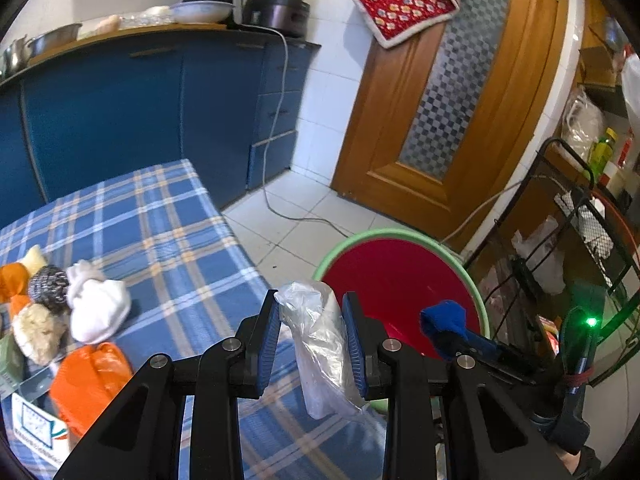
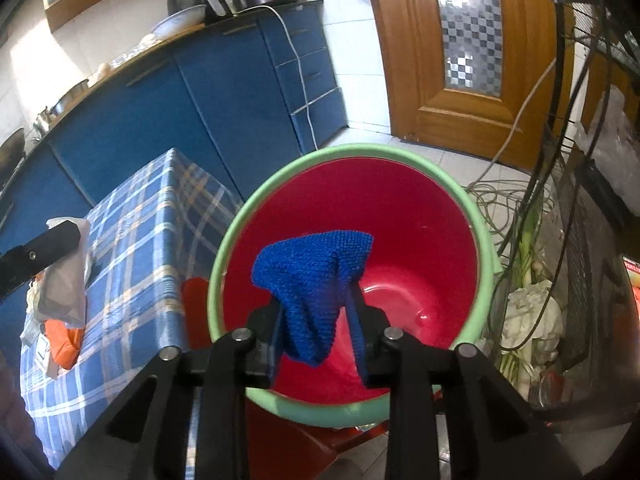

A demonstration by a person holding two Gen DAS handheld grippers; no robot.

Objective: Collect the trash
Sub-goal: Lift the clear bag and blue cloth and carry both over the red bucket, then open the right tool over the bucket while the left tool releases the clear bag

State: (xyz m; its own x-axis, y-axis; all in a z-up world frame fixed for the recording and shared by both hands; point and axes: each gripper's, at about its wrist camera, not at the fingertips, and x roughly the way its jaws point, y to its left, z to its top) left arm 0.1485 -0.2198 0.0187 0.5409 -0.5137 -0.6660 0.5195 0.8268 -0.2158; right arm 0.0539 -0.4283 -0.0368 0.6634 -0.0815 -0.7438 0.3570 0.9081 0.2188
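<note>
Left tool [image 1: 311, 344] pinches my clear plastic bag [image 1: 320, 344] above bench [image 1: 168, 220] edge | right tool [image 2: 316, 312] pinches my blue knit cloth [image 2: 316, 280] over red basin [image 2: 420, 216] | remaining trash pile [image 1: 60, 312] sits on bench

Blue cabinets [image 1: 132, 112] fill the upper left beneath white wall tiles [image 1: 336, 80]. A wooden door [image 1: 452, 92] with checkered glass stands upper right. White floor tiles [image 1: 296, 216] lie at centre, sunlit.

Your left gripper [image 1: 311, 334] is clamped at 12 o'clock; your right gripper [image 2: 316, 312] likewise.
</note>
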